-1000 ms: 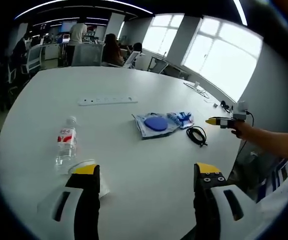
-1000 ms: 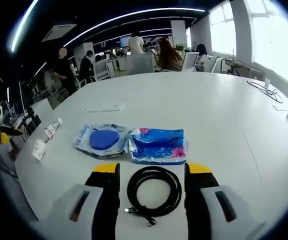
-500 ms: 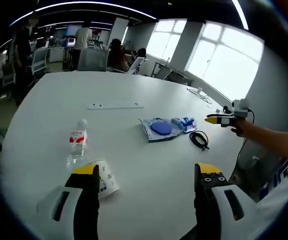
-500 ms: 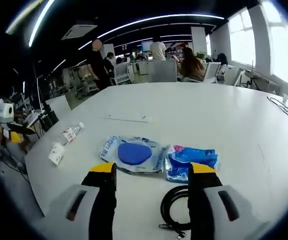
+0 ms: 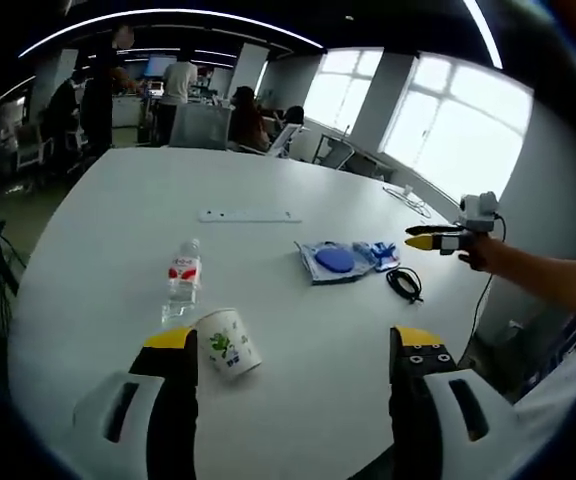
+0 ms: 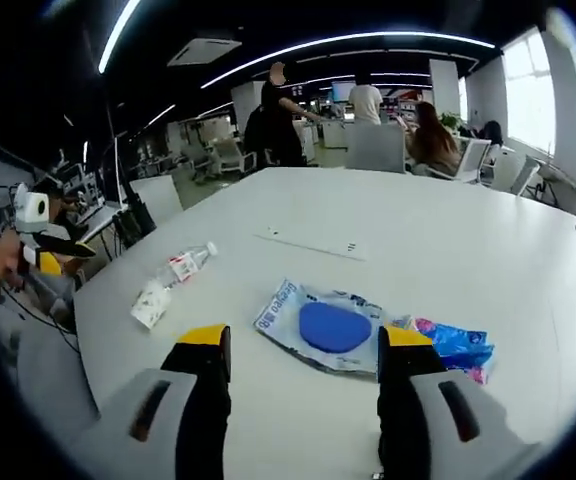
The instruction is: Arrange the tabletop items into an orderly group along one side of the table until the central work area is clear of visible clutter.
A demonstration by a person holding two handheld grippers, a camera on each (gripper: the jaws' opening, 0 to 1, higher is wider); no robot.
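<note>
On the white table [image 5: 298, 180] a paper cup [image 5: 228, 342] lies on its side just ahead of my left gripper [image 5: 293, 345], which is open and empty. Behind the cup lies a clear water bottle [image 5: 181, 280]. Further right are a blue pouch with a round blue disc [image 5: 333, 261], a blue packet [image 5: 378, 253] and a coiled black cable [image 5: 405, 284]. My right gripper [image 6: 305, 338] is open and empty, with the blue pouch [image 6: 328, 328] just beyond its jaws and the blue packet [image 6: 453, 340] to its right. The cup [image 6: 151, 303] and bottle [image 6: 183, 264] lie to the left.
A white power strip [image 5: 249, 215] lies flat toward the table's middle, also the power strip [image 6: 311, 244] behind the pouch. A hand holds the right gripper [image 5: 438, 238] above the table's right edge. People, chairs and desks stand beyond the far edge. Thin cables [image 5: 405, 195] lie at the far right.
Both cameras have shifted; the items lie where they were. The left view has pulled back so the whole cup shows. The right view has swung left, and the black cable has left it.
</note>
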